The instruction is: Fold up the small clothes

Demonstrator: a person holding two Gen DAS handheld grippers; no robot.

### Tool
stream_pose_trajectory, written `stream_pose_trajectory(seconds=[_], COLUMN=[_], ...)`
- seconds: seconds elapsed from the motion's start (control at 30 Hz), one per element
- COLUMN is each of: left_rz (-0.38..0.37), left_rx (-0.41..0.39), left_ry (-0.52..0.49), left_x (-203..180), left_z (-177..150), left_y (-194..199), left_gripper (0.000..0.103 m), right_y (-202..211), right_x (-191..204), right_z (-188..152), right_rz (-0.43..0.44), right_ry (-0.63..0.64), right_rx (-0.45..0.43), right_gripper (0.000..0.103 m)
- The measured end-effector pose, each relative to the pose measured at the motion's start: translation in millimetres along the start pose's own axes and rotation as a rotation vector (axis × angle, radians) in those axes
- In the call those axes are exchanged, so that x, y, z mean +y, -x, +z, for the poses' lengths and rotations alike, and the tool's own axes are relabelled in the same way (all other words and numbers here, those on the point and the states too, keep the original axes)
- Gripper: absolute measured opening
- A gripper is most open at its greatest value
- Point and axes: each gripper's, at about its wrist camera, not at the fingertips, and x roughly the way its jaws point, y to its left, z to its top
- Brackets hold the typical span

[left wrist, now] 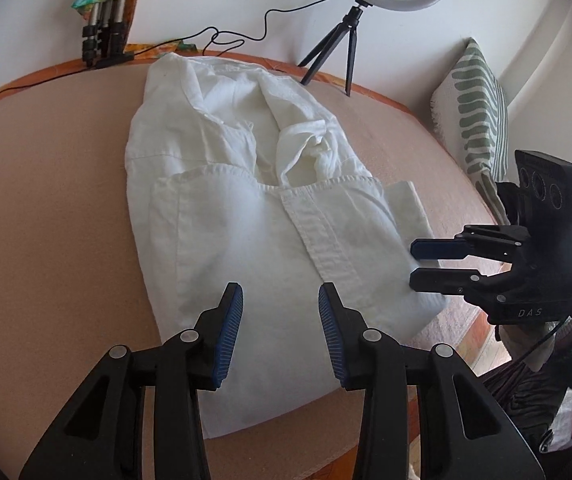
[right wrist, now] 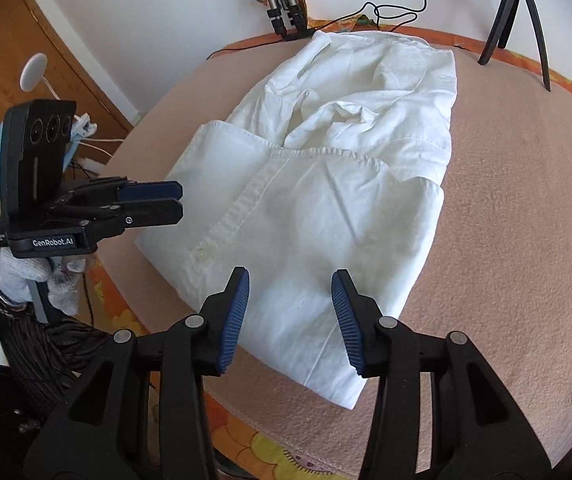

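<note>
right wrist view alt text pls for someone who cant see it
A white shirt, partly folded, lies on a pinkish table. The right gripper hangs open above its near edge, holding nothing. The left gripper hovers at the shirt's left side, its fingers close together.

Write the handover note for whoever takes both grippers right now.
Left gripper: jaws open, empty, poised over the near end of the white shirt.
Right gripper: jaws open, empty, over the shirt's near end on its own side.
Shirt: lying on the pink-covered table, bottom half already folded up over the body; collar end rumpled at the far side.
Left to do: probably one more fold to make it compact, then smooth the bunched collar area.
Note: ring-light tripod stands at the far edge.
</note>
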Motion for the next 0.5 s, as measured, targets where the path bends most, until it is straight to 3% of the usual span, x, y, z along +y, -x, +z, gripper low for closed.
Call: stream_pose_trajectory(seconds=[0.13, 0.23, 0.3, 0.43, 0.47, 0.5], left_rz=[0.067, 0.100, 0.091, 0.079, 0.077, 0.068], left_rx=[0.006, -0.009, -0.012, -0.041, -0.050, -0.056], left_ry=[-0.005, -0.021, 0.026, 0.070, 0.063, 0.058], left_x=[9.4, 13.7, 24.6, 33.5, 33.2, 33.8], left_z=[-6.3, -7.8, -6.5, -2.0, 0.7, 4.8], left_y=[-9.0, -11.4, -10.1, 2.2, 6.1, 8.9], left_gripper=[0.032, 0.019, 0.007, 0.007, 0.011, 0.021], right_y=[-15.3, -28.7, -34.5, -21.8, -13.2, -4.4], right_x=[4.4, 8.9, 6.5, -4.5, -8.8, -12.8], right_z=[-1.4, -0.6, 2.3, 15.3, 18.4, 21.9], right_rz=[-0.078, -0.140, -0.151, -0.108, -0.076, -0.053], right_ry=[0.074, 0.132, 0.134, 0.052, 0.023, -0.002], right_rx=[0.003, 0.005, 0.006, -0.018, -0.039, -0.063], right_gripper=[0.046, 0.046, 0.045, 0.045, 0.045, 0.045])
